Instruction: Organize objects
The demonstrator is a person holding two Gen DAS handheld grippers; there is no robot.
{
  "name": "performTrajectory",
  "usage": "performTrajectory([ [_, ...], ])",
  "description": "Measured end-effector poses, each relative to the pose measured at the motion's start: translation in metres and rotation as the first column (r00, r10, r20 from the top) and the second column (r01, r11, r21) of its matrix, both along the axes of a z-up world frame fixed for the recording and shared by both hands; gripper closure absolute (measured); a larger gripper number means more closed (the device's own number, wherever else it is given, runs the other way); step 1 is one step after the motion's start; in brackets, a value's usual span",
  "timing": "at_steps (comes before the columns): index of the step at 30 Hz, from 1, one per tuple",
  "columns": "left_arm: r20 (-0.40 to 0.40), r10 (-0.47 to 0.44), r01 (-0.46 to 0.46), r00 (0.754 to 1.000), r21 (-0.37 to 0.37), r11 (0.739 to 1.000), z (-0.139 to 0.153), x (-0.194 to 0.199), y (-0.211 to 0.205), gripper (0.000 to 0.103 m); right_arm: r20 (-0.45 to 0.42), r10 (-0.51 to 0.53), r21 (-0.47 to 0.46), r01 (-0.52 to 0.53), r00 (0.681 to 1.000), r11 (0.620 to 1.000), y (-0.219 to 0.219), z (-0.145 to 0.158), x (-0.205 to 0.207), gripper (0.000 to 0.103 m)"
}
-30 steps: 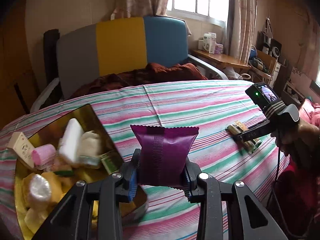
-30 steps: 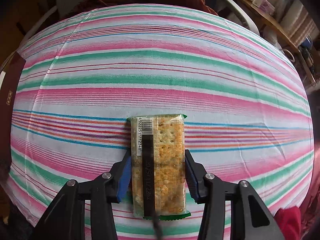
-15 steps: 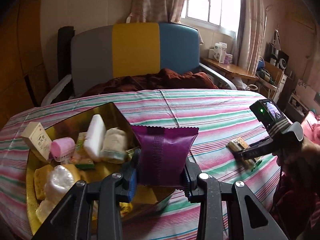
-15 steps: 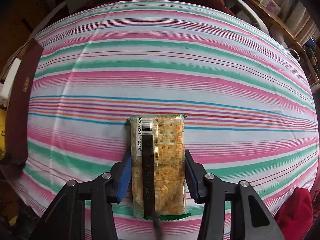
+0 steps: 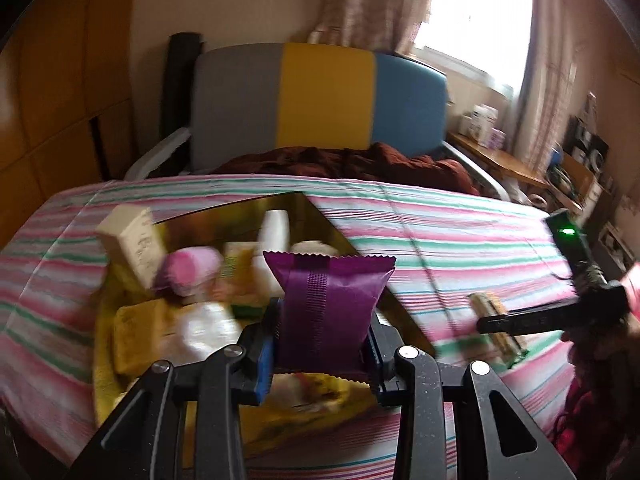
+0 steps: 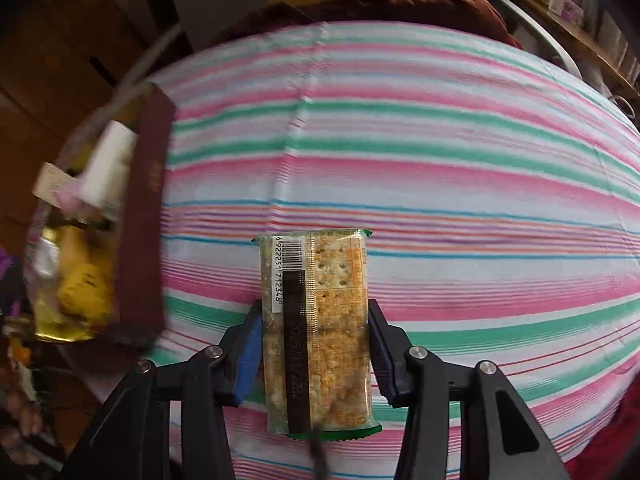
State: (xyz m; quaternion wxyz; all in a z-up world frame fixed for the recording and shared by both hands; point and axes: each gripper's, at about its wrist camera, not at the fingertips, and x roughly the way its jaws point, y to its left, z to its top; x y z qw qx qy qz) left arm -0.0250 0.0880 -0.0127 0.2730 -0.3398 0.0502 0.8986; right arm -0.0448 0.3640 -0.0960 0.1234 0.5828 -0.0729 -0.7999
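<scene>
Striped tablecloth (image 6: pixel 440 152) carries the gold box (image 5: pixel 224 216), already packed with snacks, so it's likely the drop point. Left gripper (image 5: pixel 324 344) clamps purple packet (image 5: pixel 332 308) over the box; right gripper (image 6: pixel 316 336) pinches cracker pack (image 6: pixel 316 320) right of it, apparently off the cloth.

Daylight from blown-out window (image 5: pixel 476 12) – room dim, motion blur on box contents, fisheye bending at edges.
</scene>
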Motion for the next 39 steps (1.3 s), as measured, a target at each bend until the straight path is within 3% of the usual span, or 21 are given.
performTrajectory([
  [1,0.005,0.022,-0.022,1.0,0.003,1.0,0.0,-0.004,-0.009,0.066,-0.027,0.01,-0.019,-0.01,1.0,1.0,-0.008,0.009,-0.001,0.056],
  [2,0.01,0.053,-0.053,0.999,0.009,0.999,0.0,-0.008,-0.021,0.066,-0.044,0.016,-0.033,-0.018,0.999,0.999,-0.03,0.014,-0.037,0.056],
  [6,0.056,0.139,-0.141,0.989,0.038,0.989,-0.004,-0.019,-0.059,0.066,-0.126,0.087,-0.114,-0.101,0.988,0.988,-0.059,0.052,-0.023,0.056],
  [10,0.094,0.162,-0.167,0.982,0.053,0.985,-0.012,-0.019,-0.082,0.066,-0.18,0.16,-0.149,-0.187,0.971,0.971,-0.095,0.072,-0.017,0.055],
  [14,0.139,0.152,-0.158,0.979,0.033,0.987,-0.027,-0.019,-0.081,0.066,-0.207,0.189,-0.161,-0.224,0.96,0.961,-0.128,0.083,-0.027,0.055],
  [20,0.124,0.127,-0.128,0.984,0.001,0.992,-0.037,-0.032,-0.051,0.065,-0.22,0.183,-0.169,-0.222,0.958,0.96,-0.169,0.077,-0.058,0.054],
  [22,0.133,0.112,-0.112,0.985,-0.004,0.994,-0.042,-0.039,-0.043,0.06,-0.21,0.179,-0.176,-0.218,0.961,0.96,-0.178,0.074,-0.063,0.052],
  [23,0.13,0.114,-0.113,0.985,-0.011,0.994,-0.044,-0.041,-0.04,0.051,-0.197,0.174,-0.182,-0.21,0.965,0.961,-0.179,0.071,-0.064,0.051],
  [24,0.124,0.125,-0.123,0.984,-0.018,0.992,-0.045,-0.041,-0.039,0.034,-0.19,0.171,-0.186,-0.206,0.967,0.961,-0.18,0.069,-0.065,0.051],
  [25,0.122,0.133,-0.132,0.984,-0.013,0.991,-0.045,-0.041,-0.04,0.029,-0.19,0.17,-0.188,-0.206,0.967,0.96,-0.182,0.068,-0.065,0.051],
  [30,0.09,0.211,-0.209,0.973,-0.03,0.977,-0.038,-0.038,-0.049,0.021,-0.201,0.169,-0.155,-0.201,0.965,0.967,-0.181,0.064,-0.055,0.051],
  [39,-0.002,0.307,-0.307,0.952,-0.035,0.951,-0.014,-0.022,-0.07,0.0,-0.331,0.153,-0.015,-0.168,0.931,0.986,-0.177,0.079,-0.004,0.051],
])
